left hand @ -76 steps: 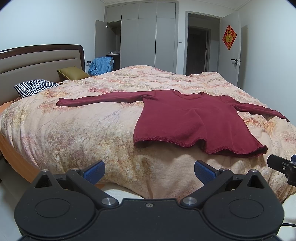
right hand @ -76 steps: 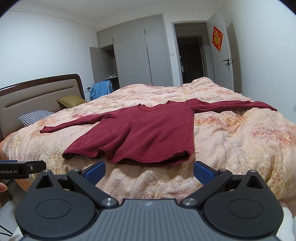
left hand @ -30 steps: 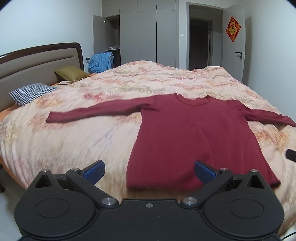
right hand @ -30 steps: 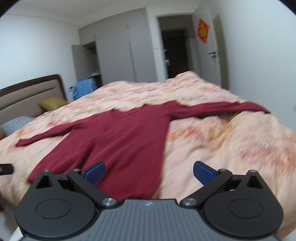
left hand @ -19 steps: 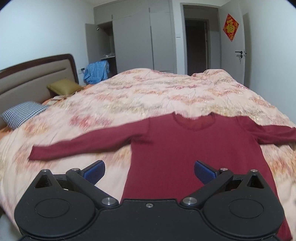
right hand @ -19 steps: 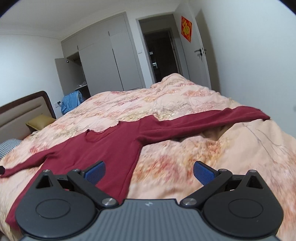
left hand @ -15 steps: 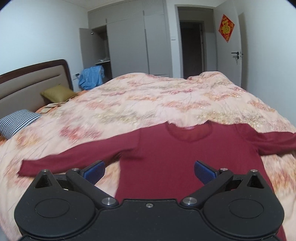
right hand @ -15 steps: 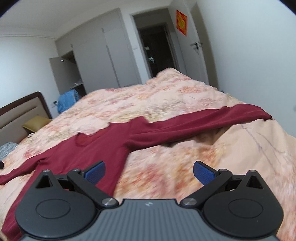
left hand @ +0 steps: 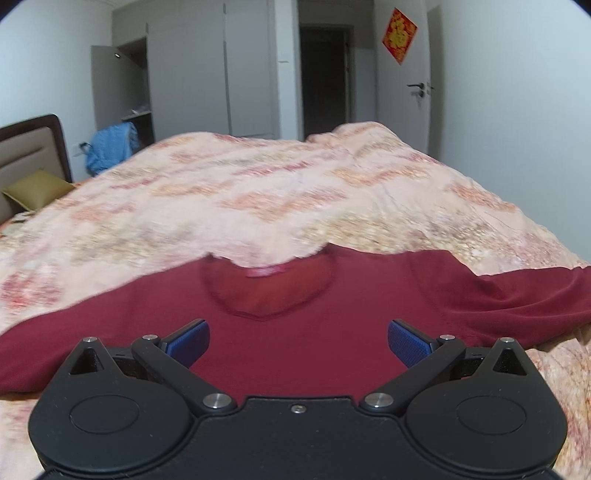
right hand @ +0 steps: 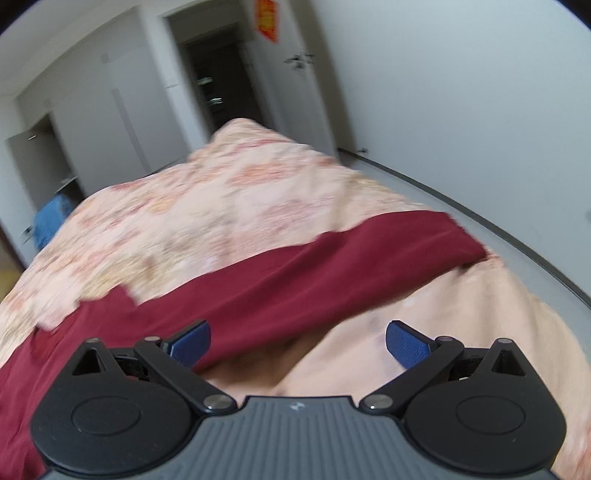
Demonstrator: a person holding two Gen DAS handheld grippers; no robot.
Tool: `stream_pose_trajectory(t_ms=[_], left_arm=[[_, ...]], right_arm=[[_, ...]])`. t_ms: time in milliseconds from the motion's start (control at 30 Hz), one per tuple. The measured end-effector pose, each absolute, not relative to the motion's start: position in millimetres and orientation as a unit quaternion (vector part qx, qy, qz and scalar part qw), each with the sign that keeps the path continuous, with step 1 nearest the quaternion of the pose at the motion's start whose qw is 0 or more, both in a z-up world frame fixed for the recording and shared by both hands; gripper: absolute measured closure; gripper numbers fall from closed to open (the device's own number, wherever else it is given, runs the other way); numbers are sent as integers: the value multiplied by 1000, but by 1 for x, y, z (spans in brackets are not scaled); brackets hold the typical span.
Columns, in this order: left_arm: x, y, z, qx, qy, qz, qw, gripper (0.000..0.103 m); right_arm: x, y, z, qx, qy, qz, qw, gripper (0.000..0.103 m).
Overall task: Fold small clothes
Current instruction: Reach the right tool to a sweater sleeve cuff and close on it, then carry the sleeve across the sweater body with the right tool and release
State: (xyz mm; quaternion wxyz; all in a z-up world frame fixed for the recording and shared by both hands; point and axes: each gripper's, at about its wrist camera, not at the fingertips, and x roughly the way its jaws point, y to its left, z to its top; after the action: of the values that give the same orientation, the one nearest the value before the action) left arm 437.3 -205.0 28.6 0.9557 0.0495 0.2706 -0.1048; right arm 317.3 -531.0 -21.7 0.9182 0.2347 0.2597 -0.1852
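Bed [left hand: 280, 199] fills most of both views, covered by a peach floral quilt [right hand: 236, 206]; wardrobe [left hand: 207, 70] and an open doorway [left hand: 321, 77] stand at the far wall, white door [left hand: 406, 81] with a red paper ornament [left hand: 400, 35] to the right. I see the dark red long-sleeved top [left hand: 295, 332] lying flat on the quilt, neckline [left hand: 266, 291] facing away from me, one sleeve running off to each side. In my right wrist view the right sleeve [right hand: 332, 273] stretches across the quilt to its cuff near the bed edge; picture is motion-blurred. Headboard [left hand: 29, 147] and an olive cushion [left hand: 37, 188] at far left, a blue garment [left hand: 110, 146] hanging beside the wardrobe. Left tongs [left hand: 298, 341] are spread wide, released, hovering over the chest of the top with nothing between the blue pads [left hand: 188, 338]. Right tongs [right hand: 297, 341] likewise spread and released, over the quilt just below the sleeve, left pad over the red fabric; contact I cannot tell.
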Motion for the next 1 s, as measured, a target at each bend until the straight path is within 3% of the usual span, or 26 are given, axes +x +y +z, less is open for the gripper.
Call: stream_pose_trajectory(t_ms=[233,400,533,600,667,700,767,1000], left_arm=[[455,-230,-7,44,307,-115,944,1],[459,-232,-23,44,344,-115,931,1],[458,-228,-21,47,348,-112,929,1],[460,-224,-14,49,351,-104,929,1],[461,-218,-5,52,354,-89,930,1],[461,-214,0,52,354,-82,930,1],[462,-203,12,43,350,-71,933,1],[459,-143,59,-34,319,-40,946,1]], right_arm=[[323,-599,-43,327,222,-270,878,1],[332,-623,-56,375,208,-290,856,14],[344,-622,-60,354,216,-313,854,35],[347,-622,-61,354,211,-332,848,63],[346,-623,-59,355,204,-345,844,83],[345,-621,-56,346,203,-350,846,87],[347,-610,-43,301,197,-358,861,93],[371,-503,49,64,112,-289,949,95]])
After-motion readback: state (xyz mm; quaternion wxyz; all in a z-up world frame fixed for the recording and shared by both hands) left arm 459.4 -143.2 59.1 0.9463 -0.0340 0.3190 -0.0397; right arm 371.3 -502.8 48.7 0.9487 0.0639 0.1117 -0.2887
